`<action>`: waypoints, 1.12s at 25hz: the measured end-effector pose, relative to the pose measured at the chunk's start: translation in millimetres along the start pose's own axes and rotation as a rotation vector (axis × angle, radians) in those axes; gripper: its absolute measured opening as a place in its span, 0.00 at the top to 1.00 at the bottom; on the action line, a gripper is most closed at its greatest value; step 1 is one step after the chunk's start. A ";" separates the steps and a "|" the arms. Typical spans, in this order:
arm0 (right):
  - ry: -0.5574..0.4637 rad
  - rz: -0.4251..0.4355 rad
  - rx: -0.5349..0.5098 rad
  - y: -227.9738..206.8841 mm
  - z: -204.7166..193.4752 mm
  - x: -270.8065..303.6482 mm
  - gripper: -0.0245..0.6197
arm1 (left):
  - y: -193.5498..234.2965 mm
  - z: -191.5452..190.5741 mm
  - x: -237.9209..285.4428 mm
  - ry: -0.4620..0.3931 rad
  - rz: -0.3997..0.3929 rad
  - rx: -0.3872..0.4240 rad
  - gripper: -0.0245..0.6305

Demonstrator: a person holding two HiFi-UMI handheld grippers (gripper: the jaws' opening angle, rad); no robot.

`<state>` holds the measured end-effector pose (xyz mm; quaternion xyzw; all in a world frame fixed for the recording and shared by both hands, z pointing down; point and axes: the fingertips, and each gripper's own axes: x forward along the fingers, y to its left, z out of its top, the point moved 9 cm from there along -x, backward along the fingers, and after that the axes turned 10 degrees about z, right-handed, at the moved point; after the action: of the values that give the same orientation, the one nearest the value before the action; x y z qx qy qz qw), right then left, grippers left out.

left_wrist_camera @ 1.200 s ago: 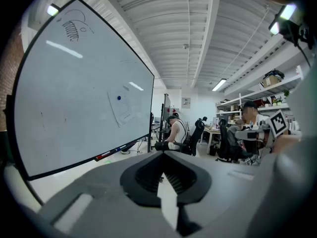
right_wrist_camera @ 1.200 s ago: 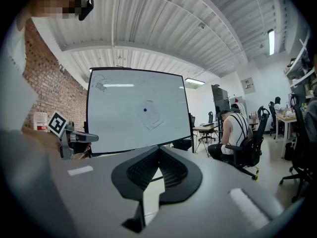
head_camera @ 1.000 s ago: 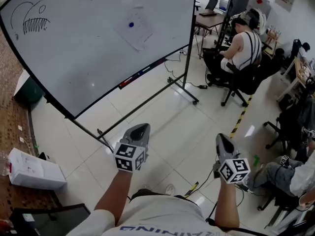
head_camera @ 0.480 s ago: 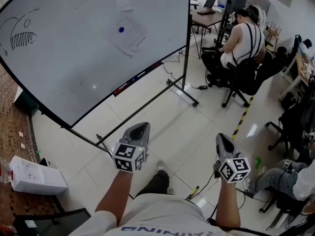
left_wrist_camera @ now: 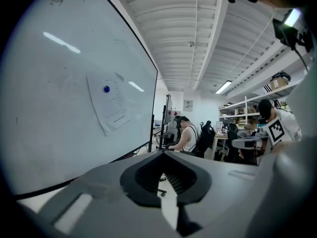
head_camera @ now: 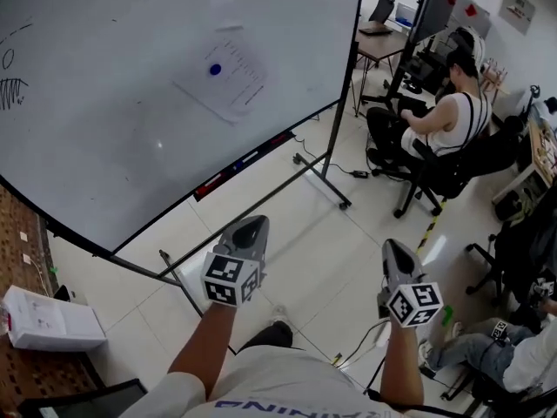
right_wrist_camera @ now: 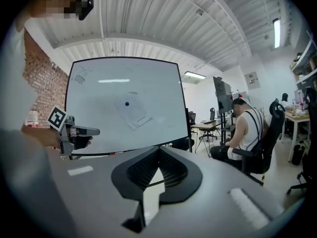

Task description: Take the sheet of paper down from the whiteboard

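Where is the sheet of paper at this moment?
The sheet of paper hangs tilted on the whiteboard, upper centre of the head view, under a blue magnet, above the marker tray.

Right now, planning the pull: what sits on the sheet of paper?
A round blue magnet sits near the top of the sheet of paper. Anything behind the sheet is covered.

From above the person's forearms the head view faces steeply down past the left tool (head_camera: pixel 248 229) and right tool (head_camera: pixel 393 252), while each tool view looks low along its own jaws, and all three share the whiteboard (head_camera: pixel 113 155), its sheet of paper (head_camera: pixel 222 78) and the seated person (head_camera: pixel 452 120), none close.
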<state>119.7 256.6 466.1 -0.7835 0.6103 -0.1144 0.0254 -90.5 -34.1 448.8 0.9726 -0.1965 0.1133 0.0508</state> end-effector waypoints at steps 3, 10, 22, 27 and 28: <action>-0.001 0.028 -0.018 -7.8 16.3 52.0 0.95 | 30.5 13.1 30.2 -0.003 0.016 0.004 0.96; 0.000 0.074 -0.027 -22.8 38.1 134.9 0.95 | 82.7 39.7 78.6 -0.019 0.066 0.012 0.96; -0.003 0.242 -0.049 -77.4 73.6 259.5 0.95 | 123.7 61.3 149.4 -0.032 0.209 -0.014 0.96; -0.001 0.378 -0.061 -112.9 98.0 338.0 0.95 | 137.3 76.6 187.2 -0.041 0.331 -0.032 0.96; 0.001 0.411 -0.066 -119.0 103.7 353.3 0.95 | 139.0 80.5 193.4 -0.045 0.361 -0.036 0.96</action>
<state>335.5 -63.5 439.0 -0.6430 0.7606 -0.0871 0.0224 44.4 -244.9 424.8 0.9228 -0.3708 0.0953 0.0428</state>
